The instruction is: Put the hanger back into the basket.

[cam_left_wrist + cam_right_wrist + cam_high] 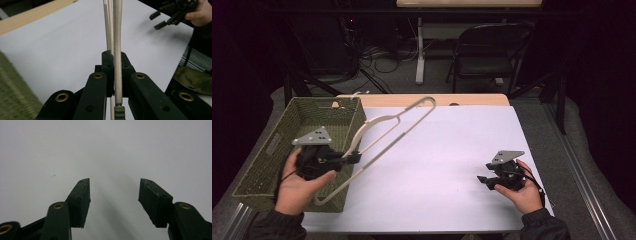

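Black fingers [80, 200], brass rivets, dark sleeves [542, 225]

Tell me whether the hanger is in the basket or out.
Out: the left gripper holds the hanger lifted, slanting above the basket rim.

I'm seeing the cream hanger [384, 137] hanging tilted in the air, its hook [424, 102] pointing up and away, its lower end over the basket [259, 165], one bar pinched edge-on between my left fingers [108, 72].

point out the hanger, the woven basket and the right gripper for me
hanger [398, 126]: high view, on its long cream bar.
woven basket [272, 165]: high view, on its left green wall.
right gripper [114, 195]: right gripper view, midway between its open fingertips.
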`<action>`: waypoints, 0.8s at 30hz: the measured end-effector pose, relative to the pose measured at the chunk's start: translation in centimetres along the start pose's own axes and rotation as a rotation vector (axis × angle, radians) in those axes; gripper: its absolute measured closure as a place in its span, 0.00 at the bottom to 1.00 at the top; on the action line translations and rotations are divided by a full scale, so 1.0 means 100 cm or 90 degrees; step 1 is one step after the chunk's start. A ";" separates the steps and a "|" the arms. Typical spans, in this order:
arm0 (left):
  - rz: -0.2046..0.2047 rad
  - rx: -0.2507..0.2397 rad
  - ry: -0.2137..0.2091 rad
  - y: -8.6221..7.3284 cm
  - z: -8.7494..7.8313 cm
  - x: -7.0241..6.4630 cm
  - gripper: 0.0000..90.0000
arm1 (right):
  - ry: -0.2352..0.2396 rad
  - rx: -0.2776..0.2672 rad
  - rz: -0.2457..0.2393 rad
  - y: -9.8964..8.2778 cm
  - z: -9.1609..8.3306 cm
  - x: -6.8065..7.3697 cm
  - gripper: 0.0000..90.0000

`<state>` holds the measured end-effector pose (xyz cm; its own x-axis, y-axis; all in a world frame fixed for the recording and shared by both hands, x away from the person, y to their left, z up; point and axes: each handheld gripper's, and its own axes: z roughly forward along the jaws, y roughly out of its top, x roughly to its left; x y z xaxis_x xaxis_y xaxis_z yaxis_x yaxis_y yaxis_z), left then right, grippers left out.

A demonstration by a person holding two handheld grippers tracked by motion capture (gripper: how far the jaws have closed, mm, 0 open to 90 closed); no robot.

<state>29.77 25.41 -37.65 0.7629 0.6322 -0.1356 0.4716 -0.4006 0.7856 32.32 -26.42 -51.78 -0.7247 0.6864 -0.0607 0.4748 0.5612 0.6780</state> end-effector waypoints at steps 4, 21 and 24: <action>-0.002 -0.012 0.035 -0.002 -0.022 0.019 0.97 | -0.007 0.004 -0.002 -0.001 -0.001 0.000 0.49; -0.026 0.022 0.116 -0.044 -0.067 0.108 0.97 | -0.003 -0.004 -0.001 -0.004 0.002 -0.001 0.49; -0.032 0.021 0.126 -0.050 -0.071 0.116 0.97 | -0.003 0.005 -0.005 -0.004 0.001 -0.001 0.49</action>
<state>33.14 39.44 -38.85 0.6375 0.7689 -0.0495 0.5231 -0.3847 0.7605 32.27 -26.66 -52.11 -0.7255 0.6847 -0.0692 0.4739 0.5699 0.6713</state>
